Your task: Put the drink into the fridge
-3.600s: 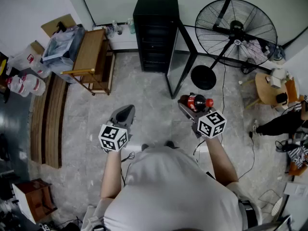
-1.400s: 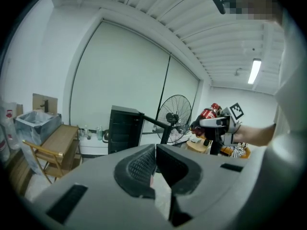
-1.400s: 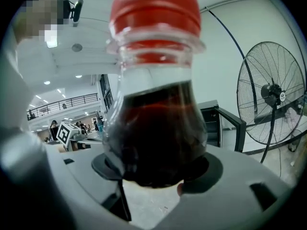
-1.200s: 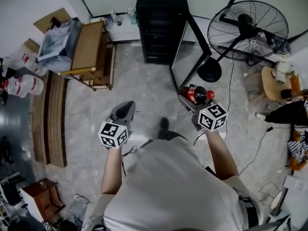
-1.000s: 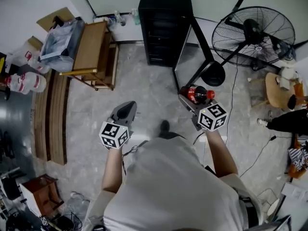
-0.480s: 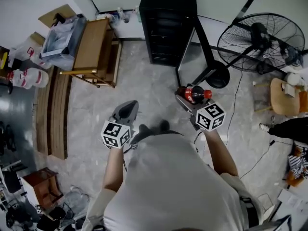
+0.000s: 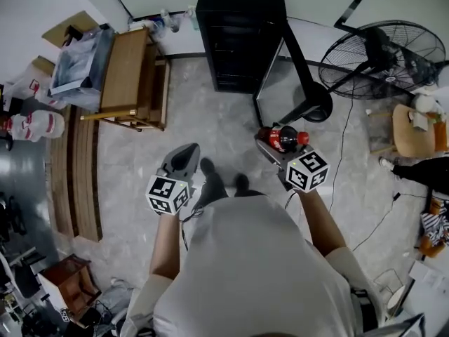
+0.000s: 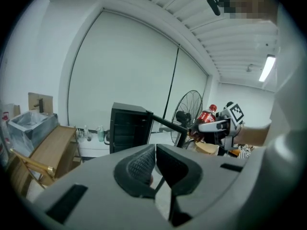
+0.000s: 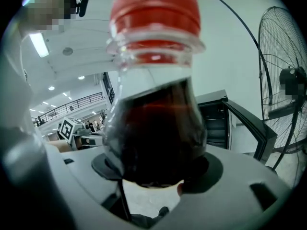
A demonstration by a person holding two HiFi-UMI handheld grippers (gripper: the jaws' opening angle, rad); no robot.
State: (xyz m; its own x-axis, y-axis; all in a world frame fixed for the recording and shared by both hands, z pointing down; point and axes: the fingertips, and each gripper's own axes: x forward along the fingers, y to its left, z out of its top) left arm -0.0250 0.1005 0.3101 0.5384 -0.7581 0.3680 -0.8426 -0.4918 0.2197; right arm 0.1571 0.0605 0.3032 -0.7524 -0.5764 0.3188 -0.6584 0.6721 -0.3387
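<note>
A cola bottle with a red cap sits in my right gripper, whose jaws are shut on its dark body; the cap fills the top of the right gripper view. My left gripper is held level on the left, jaws shut with nothing between them. The black fridge stands ahead against the wall, its glass door swung open toward me. From the left gripper view the fridge and the held bottle both show.
A big black floor fan stands right of the fridge, its round base near the open door. A wooden table with a plastic bag is at the left. A small round stool and floor cables lie to the right.
I have walked closer to the fridge; it now sits larger and nearer in the head view. Both grippers keep their pose, the bottle still in the right one.
</note>
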